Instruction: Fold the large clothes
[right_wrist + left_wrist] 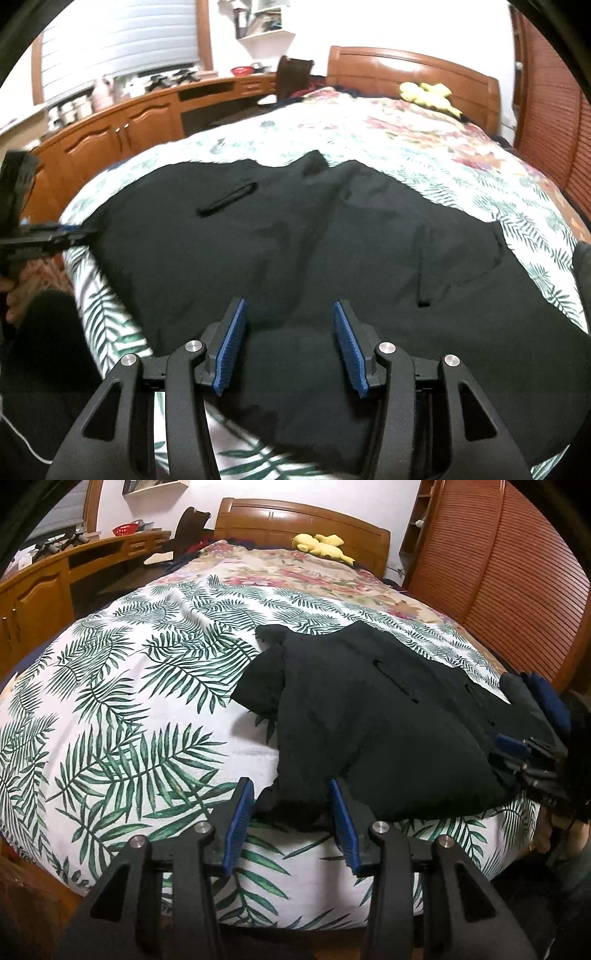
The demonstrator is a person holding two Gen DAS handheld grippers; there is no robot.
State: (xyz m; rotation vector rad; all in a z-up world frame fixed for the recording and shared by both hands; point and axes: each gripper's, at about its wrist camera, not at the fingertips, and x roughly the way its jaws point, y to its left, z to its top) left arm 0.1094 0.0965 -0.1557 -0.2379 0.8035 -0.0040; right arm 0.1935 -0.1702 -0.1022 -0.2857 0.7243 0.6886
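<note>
A large black garment [369,709] lies spread on the bed's palm-leaf sheet [122,709], with pocket slits showing on top. My left gripper [290,794] is open at the garment's near corner. The crumpled cloth edge sits between its blue pads [236,819], and no squeeze on it shows. In the right wrist view the garment [295,240] fills the middle of the bed, and my right gripper [290,308] hangs open just over its near part. Each gripper also shows in the other's view: the right gripper [524,749] at the garment's right edge, the left gripper [55,236] at its left edge.
A wooden headboard [295,520] and a yellow plush toy [321,544] are at the far end of the bed. A wooden desk with cabinets [44,587] runs along the left. A slatted wooden door [517,572] stands on the right. A floral quilt [314,572] covers the far part.
</note>
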